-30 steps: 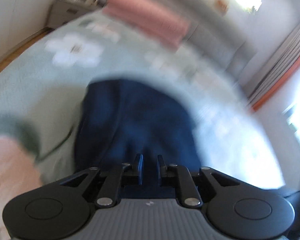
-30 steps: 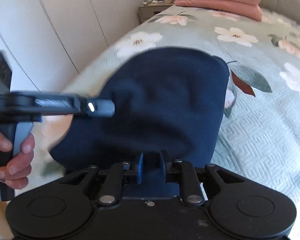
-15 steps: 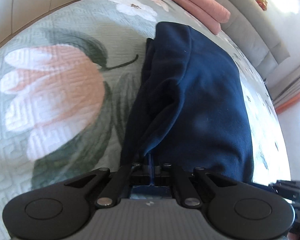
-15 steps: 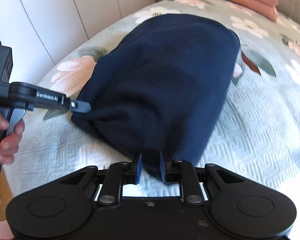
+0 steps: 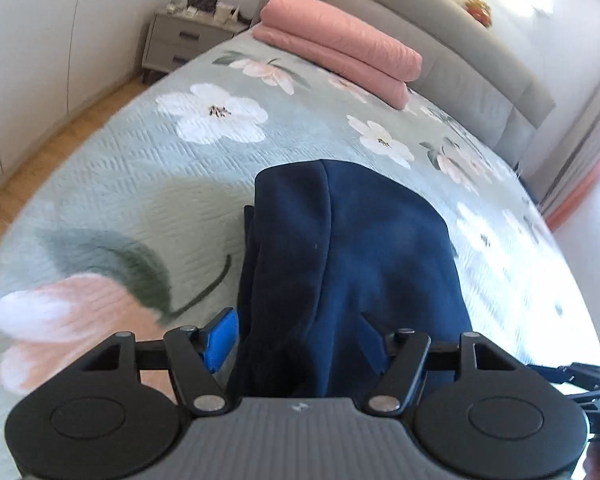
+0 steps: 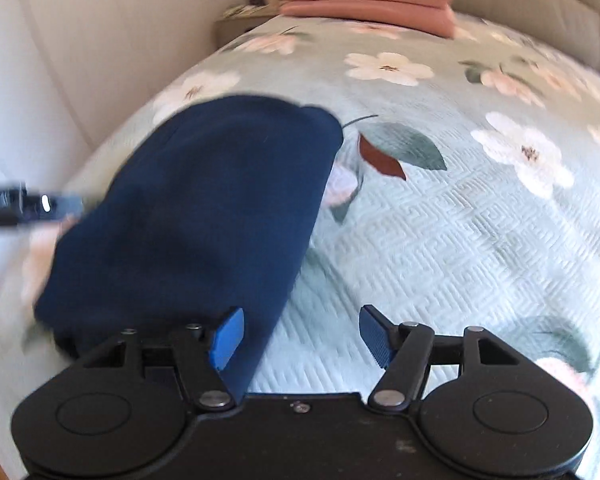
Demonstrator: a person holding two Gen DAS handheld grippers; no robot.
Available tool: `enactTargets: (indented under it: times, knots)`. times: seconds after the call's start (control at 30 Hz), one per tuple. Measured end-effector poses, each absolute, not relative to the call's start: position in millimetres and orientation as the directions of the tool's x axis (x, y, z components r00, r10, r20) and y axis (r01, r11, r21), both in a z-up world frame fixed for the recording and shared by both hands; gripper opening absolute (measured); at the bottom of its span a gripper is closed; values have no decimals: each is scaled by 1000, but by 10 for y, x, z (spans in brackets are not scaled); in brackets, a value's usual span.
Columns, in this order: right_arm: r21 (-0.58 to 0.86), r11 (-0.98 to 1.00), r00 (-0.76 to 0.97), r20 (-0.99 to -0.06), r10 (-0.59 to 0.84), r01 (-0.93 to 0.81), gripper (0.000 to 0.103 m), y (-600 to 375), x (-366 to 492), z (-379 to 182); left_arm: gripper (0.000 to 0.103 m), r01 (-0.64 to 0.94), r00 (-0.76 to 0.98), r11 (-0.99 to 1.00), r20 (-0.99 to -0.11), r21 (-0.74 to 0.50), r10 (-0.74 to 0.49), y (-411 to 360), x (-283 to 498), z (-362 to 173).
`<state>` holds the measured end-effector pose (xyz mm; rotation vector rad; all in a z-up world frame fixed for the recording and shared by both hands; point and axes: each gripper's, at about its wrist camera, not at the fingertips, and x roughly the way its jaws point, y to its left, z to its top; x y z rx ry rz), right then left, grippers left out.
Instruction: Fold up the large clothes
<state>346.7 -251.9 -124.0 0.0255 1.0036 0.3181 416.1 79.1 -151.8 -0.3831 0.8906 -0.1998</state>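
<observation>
- Left wrist view: the bed with its pale green quilted bedspread printed with white and pink flowers is seen falling away to a rounded near-left edge, beyond which a strip of light wooden floor and tall white wardrobe doors are seen.
- A wide stretch of bare bedspread is left open to the left of and beyond the garment, up to the folded salmon-pink blanket laid against the grey padded headboard.
- A grey two-drawer nightstand is seen beside the far left corner of the bed.
- The folded dark navy fleece garment is laid lengthwise on the bed, with stacked layers showing along its left edge and a rounded fold at its far end.
- The left tool is seen opening, its blue pads spread to either side of the garment's near end, which lies between them without being pinched.
- Right wrist view: the garment is seen lying near the bed's left edge, smooth on top, with open bedspread to its right.
- The right tool is seen opening; its left pad stands over the garment's near right corner, its right pad over bare bedspread, nothing gripped.
</observation>
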Motion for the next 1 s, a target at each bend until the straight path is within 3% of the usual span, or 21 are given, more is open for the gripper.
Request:
enactTargets:
  times: [0.27, 0.37, 0.5, 0.57, 0.63, 1.0]
  knots:
    - [388, 900, 457, -776, 435, -197, 81, -2586, 3892, -1421, 69, 1, 534, 855, -722, -519, -439, 828, 4504, -1858]
    - [476, 868, 444, -754, 484, -139, 82, -2613, 4003, -1555, 69, -77, 490, 801, -722, -594, -488, 917, 4564, -2065]
    - [574, 818, 401, -741, 538, -36, 95, -2678, 4153, -1725, 71, -112, 491, 756, -697, -645, -523, 1044, 4522, -2199]
    - [608, 794, 390, -732, 558, 5, 98, -2723, 4199, -1804, 82, -109, 480, 765, -707, -635, -519, 1059, 4557, -2233]
    - [641, 767, 375, -720, 583, 39, 101, -2757, 4225, -1883, 83, -106, 464, 770, -716, -630, -522, 1069, 4610, -2291]
    - [760, 646, 320, -630, 708, 66, 103, -2701, 4353, -2154, 87, -85, 476, 653, -606, -753, -637, 1154, 4735, -2539]
